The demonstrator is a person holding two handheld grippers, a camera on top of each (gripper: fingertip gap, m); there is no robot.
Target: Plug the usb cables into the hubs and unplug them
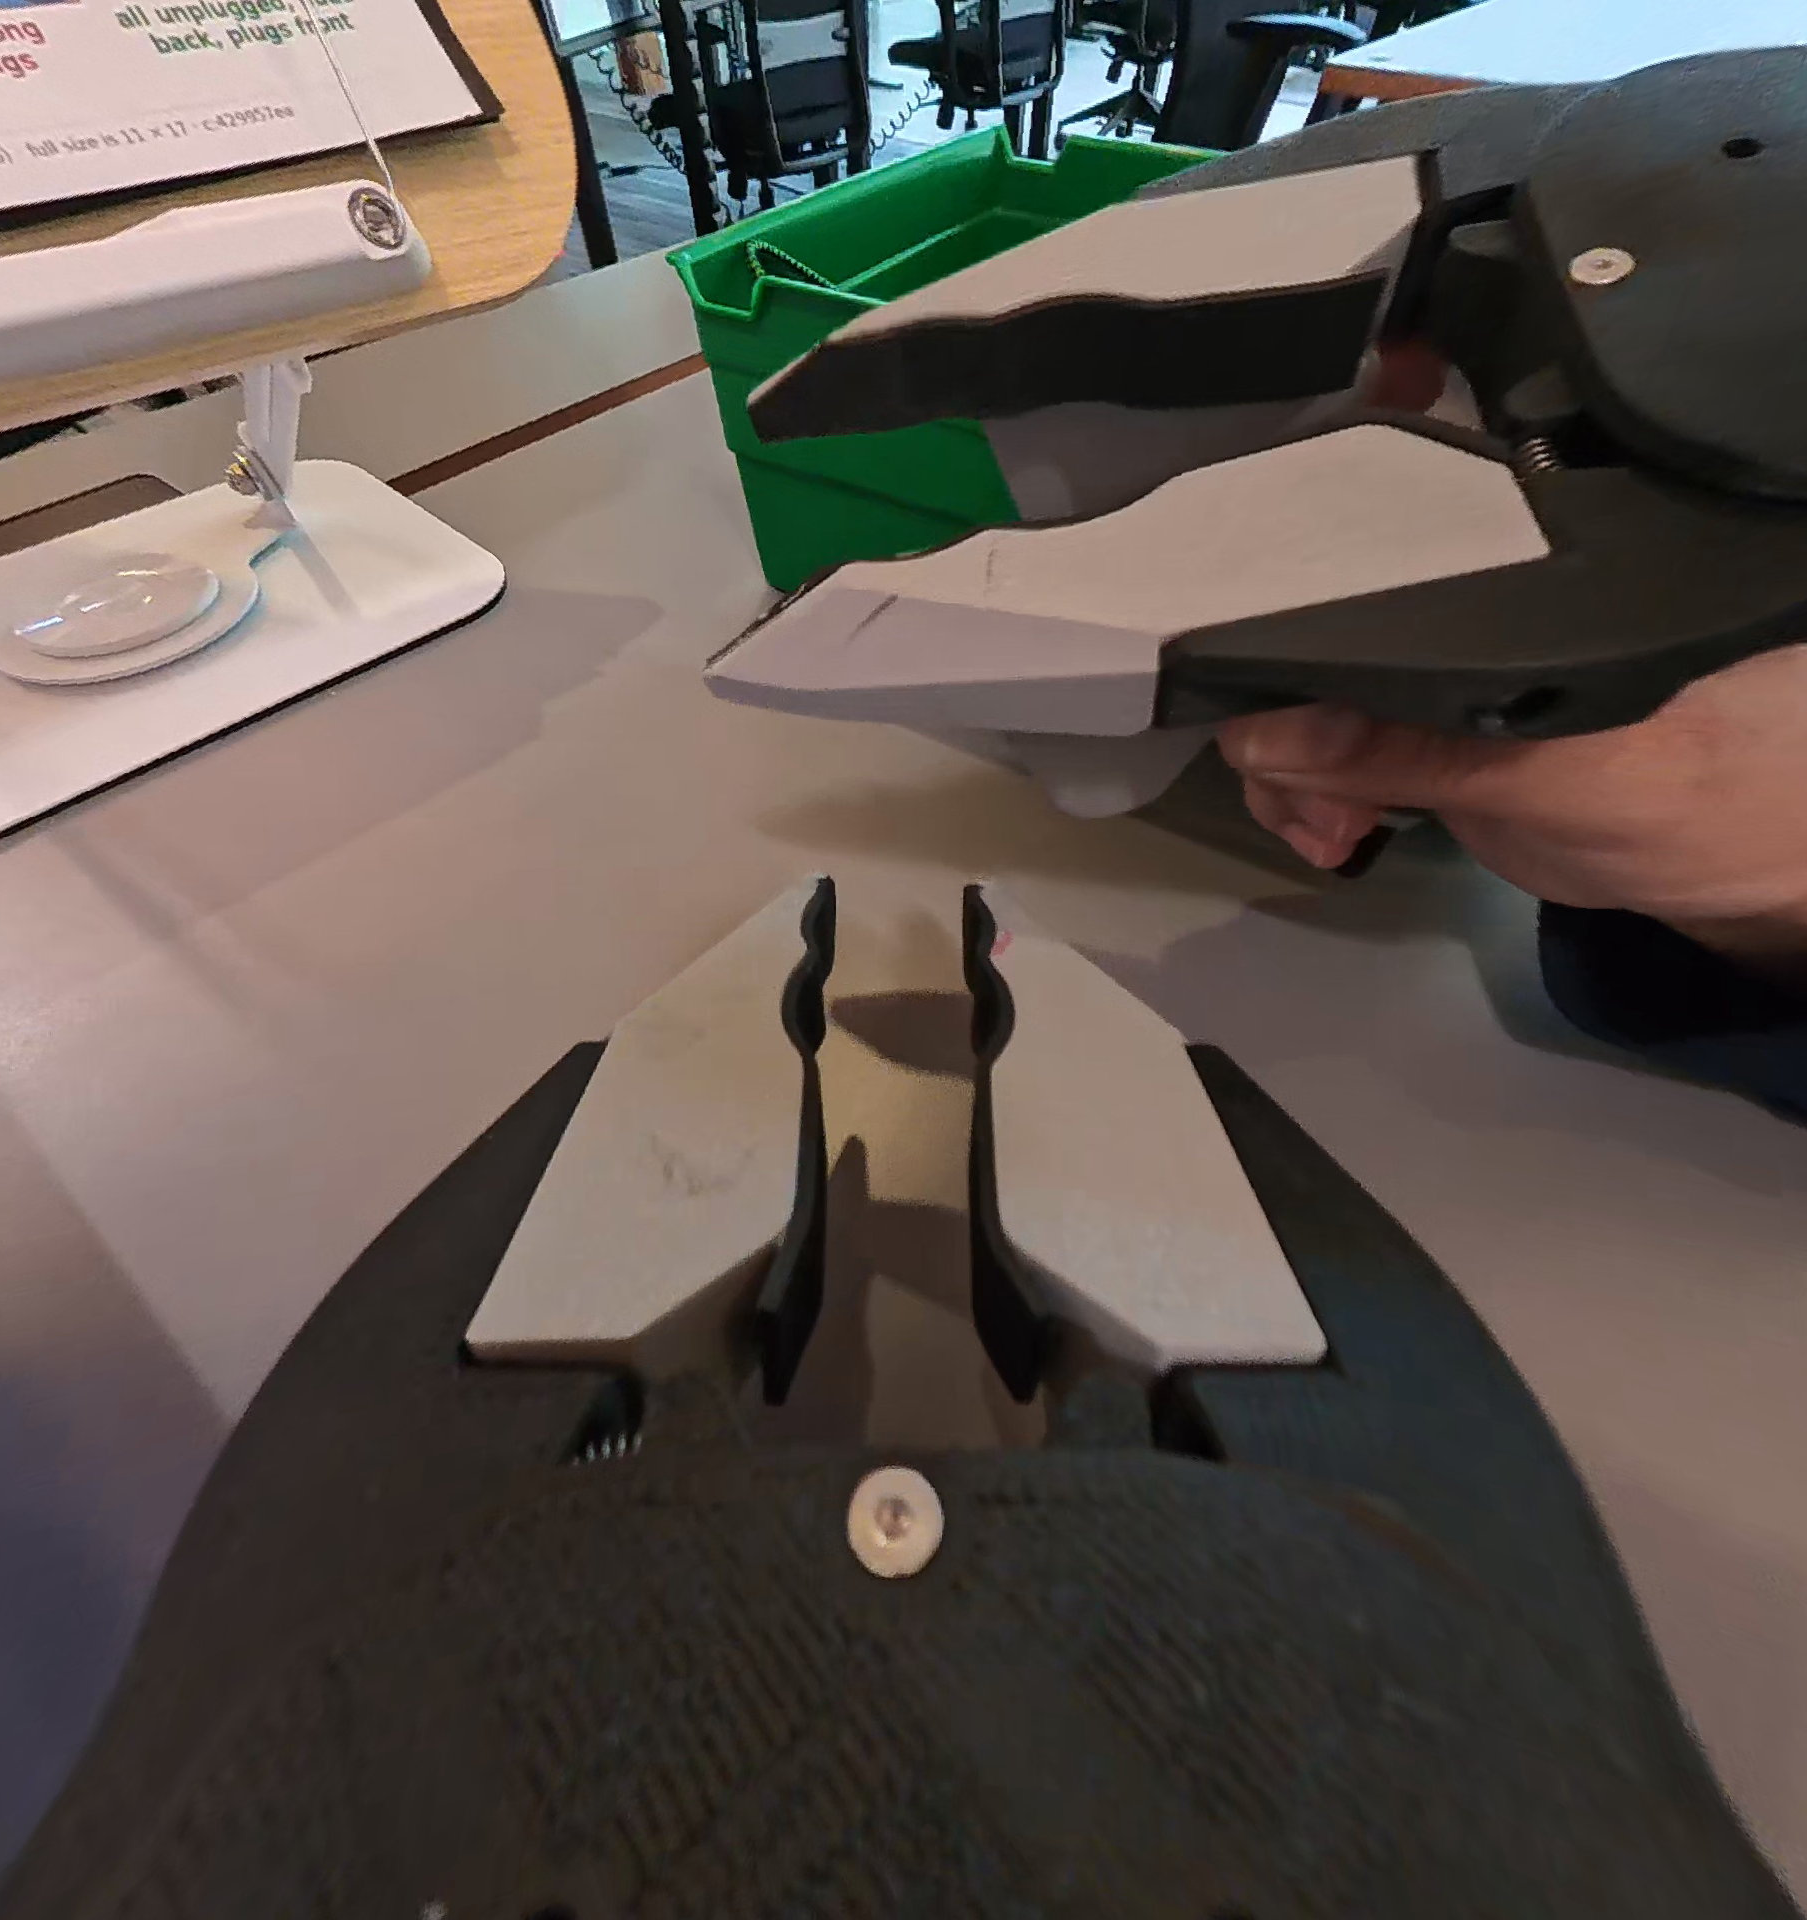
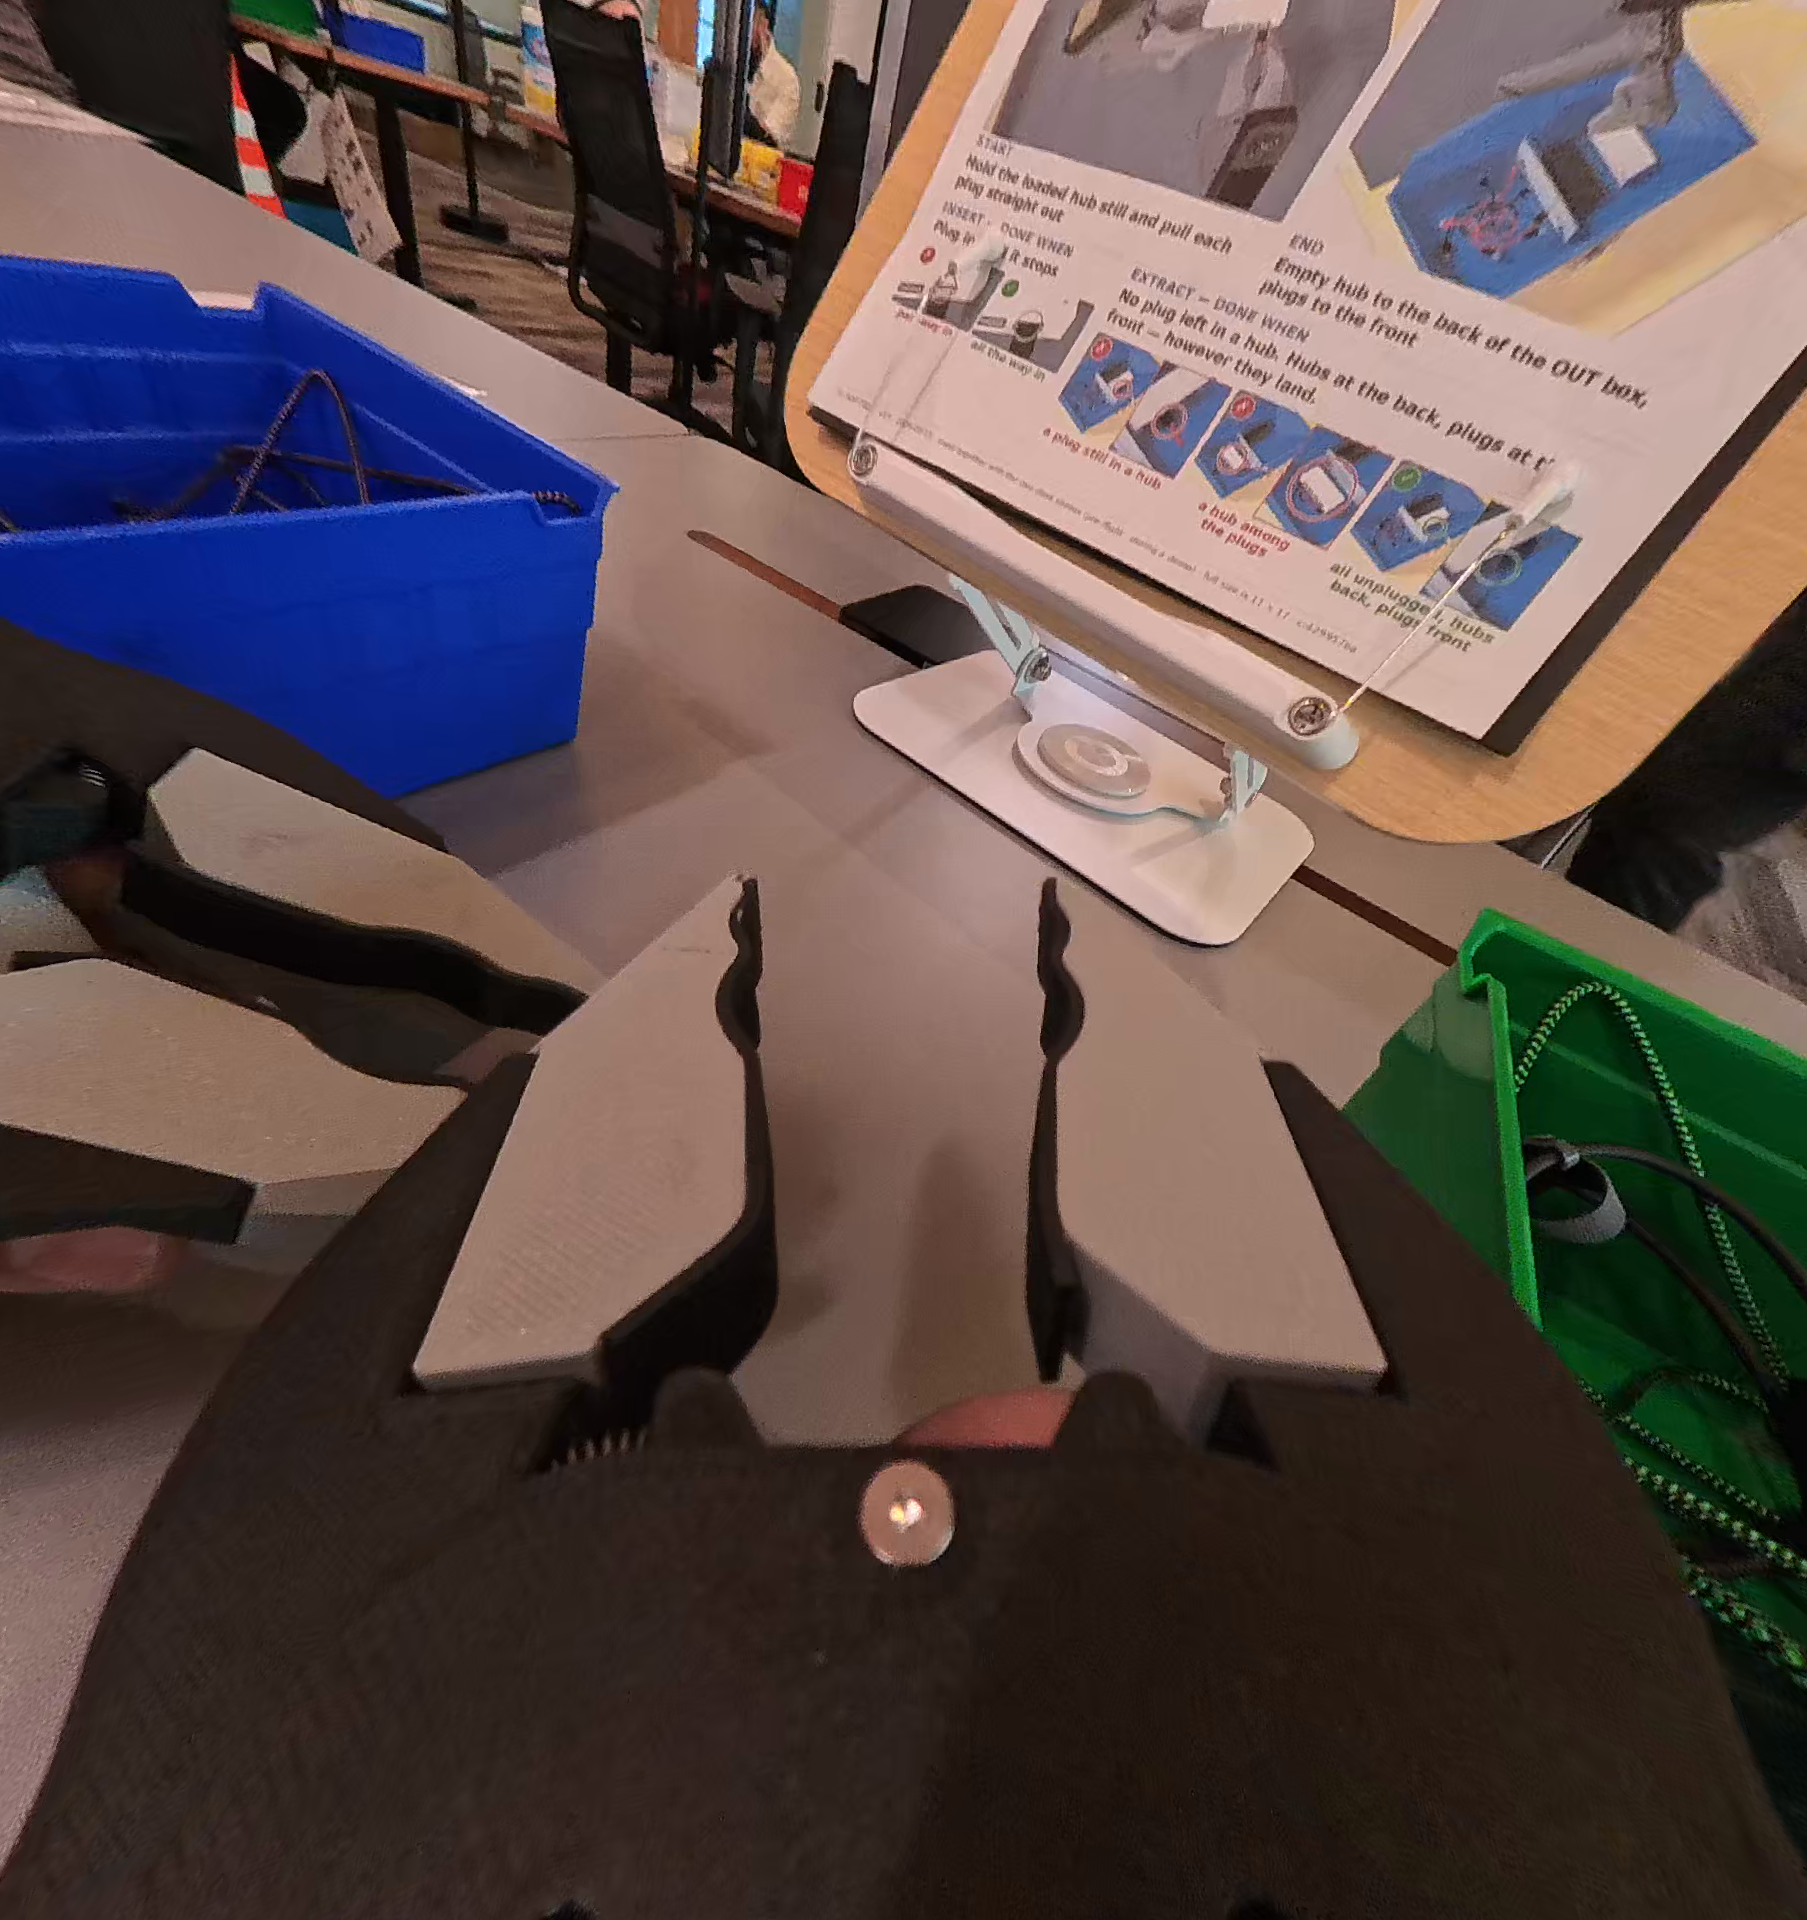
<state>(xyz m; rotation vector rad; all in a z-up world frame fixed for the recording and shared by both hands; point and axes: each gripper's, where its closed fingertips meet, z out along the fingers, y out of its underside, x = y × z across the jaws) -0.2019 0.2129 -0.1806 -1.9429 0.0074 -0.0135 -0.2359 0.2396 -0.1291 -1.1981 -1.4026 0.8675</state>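
Note:
My left gripper hangs low over the grey table, jaws slightly apart with nothing between them. My right gripper is open and empty, pointing at the stand's base. It also shows in the left wrist view, open, in front of the green bin, held by a hand. The green bin holds a green-black braided cable and a black cable. The blue bin holds dark cables. I see no hub clearly.
An instruction board rests on a white stand at the table's far side; the stand's base also shows in the left wrist view. My left gripper crosses the left of the right wrist view. Office chairs stand beyond the table. The gap from one gripper's tips to the other's is roughly 6 cm.

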